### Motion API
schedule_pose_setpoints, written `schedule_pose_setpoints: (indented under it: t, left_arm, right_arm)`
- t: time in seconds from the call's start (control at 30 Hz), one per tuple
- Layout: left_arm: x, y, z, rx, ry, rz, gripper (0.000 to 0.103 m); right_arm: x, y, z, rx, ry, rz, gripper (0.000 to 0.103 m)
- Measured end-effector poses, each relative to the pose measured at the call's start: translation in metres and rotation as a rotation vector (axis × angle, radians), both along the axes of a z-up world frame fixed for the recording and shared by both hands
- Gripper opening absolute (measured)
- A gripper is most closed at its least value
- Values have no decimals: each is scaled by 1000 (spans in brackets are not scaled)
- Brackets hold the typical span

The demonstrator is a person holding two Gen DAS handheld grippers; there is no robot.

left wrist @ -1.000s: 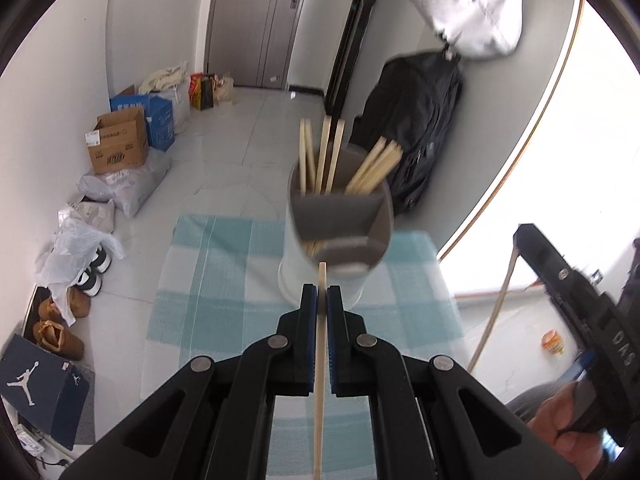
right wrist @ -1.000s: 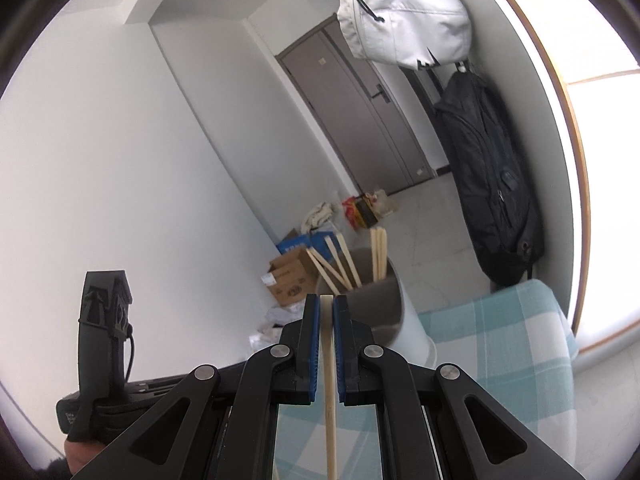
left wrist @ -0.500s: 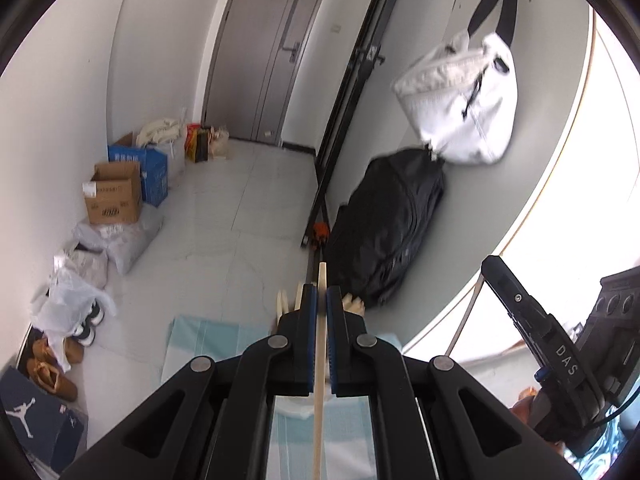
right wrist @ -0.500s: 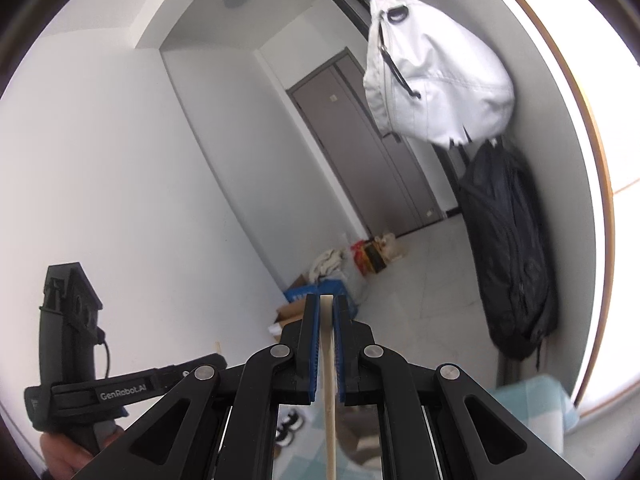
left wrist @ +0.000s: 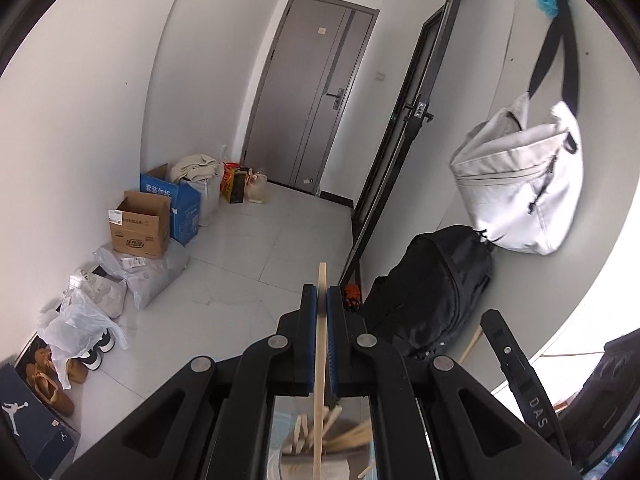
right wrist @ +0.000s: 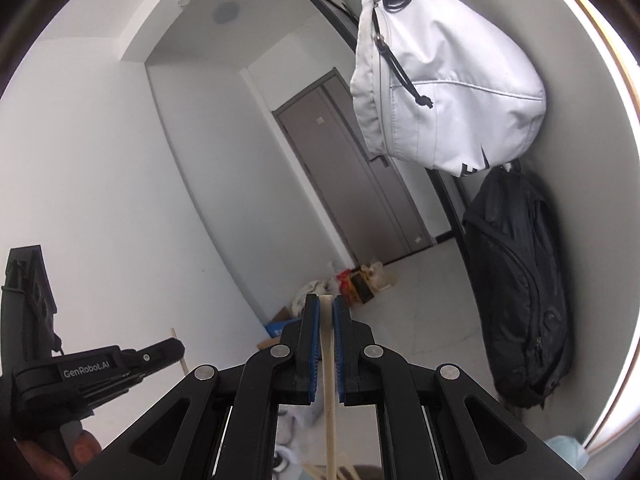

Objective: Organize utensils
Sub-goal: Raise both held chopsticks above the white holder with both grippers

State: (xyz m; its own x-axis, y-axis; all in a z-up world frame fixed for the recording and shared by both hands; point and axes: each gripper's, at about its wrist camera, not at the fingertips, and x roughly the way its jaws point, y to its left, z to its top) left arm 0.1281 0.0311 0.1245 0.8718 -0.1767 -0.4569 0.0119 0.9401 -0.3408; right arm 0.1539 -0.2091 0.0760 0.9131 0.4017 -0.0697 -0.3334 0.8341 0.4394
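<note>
Holding: each gripper clamps one pale wooden chopstick between its blue pads.
Left gripper (left wrist: 321, 298): jaws clenched on a pale wooden chopstick (left wrist: 320, 360), which runs lengthwise between the pads, its tip poking out past them toward 12 o'clock.
Holder: at 6 o'clock in the left wrist view, under the gripper body, the rim of a round grey-and-white utensil holder (left wrist: 316, 460) shows, blurred, with several more wooden chopsticks (left wrist: 348, 438) leaning inside it.
Left-side clutter: at 9 o'clock in the left wrist view, an open brown cardboard box (left wrist: 140, 226) and a blue carton (left wrist: 180, 204) stand against the white wall, with plastic bags and shoes nearer.
Door: a grey door (left wrist: 308, 104) at 12 o'clock.
Bags: a white sling bag (left wrist: 520, 188) hangs at 2 o'clock, a black backpack (left wrist: 432, 288) below it.
Right gripper (right wrist: 326, 310): jaws clamped on a second pale wooden chopstick (right wrist: 329, 380), its end level with the pad tips.
Other tool: in the right wrist view the left gripper's black body appears at 8 o'clock, held in a hand (right wrist: 60, 454).
</note>
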Motion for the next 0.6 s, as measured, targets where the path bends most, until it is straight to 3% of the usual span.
schedule_pose_setpoints:
  t: [0.4, 0.6]
  left_arm:
    - [34, -5, -43, -49, 9, -23, 1]
    - [38, -11, -52, -14, -39, -42, 1]
  right_arm:
    - [32, 22, -24, -60, -46, 6, 6]
    - [38, 30, -41, -98, -51, 2, 6]
